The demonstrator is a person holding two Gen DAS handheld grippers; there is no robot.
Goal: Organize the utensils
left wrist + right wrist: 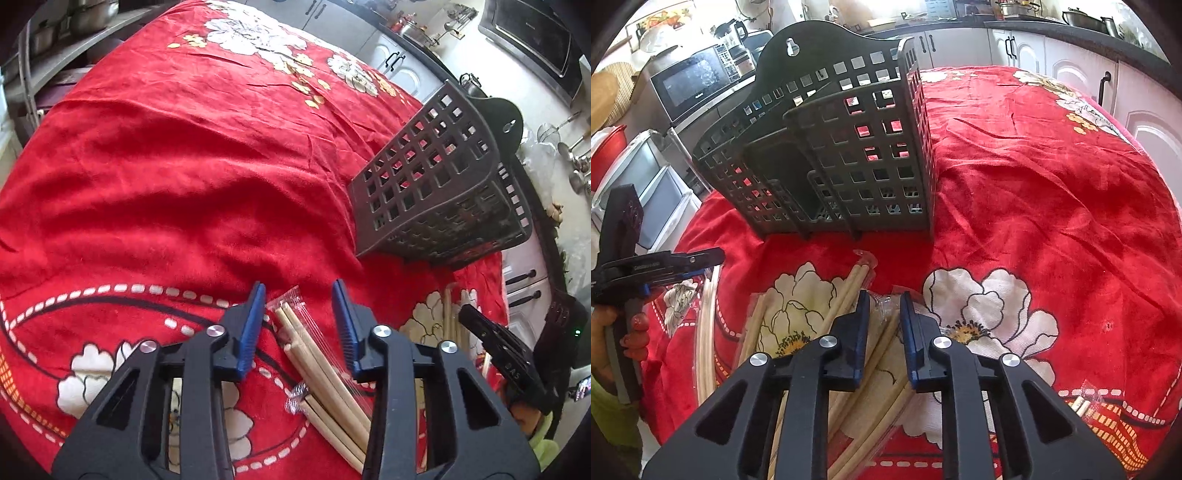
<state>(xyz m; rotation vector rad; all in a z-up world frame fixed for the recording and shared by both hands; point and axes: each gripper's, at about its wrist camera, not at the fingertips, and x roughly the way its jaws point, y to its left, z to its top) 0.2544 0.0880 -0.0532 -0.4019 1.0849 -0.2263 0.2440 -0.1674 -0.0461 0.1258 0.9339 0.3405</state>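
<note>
Wrapped chopsticks (317, 354) between parted left gripper (299, 295) fingers (251, 328), untouched, on red cloth (166, 177).

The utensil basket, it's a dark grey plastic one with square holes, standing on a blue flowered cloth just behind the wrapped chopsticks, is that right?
Not quite. The cloth is red with white flowers, not blue, as the right wrist view shows. The rest holds: the dark grey utensil basket with square holes stands on it, just behind the wrapped chopsticks.

Bright kitchen: white cabinets (964, 46), dark countertop (1071, 35), microwave (696, 79), pots on shelf (88, 16).
</note>
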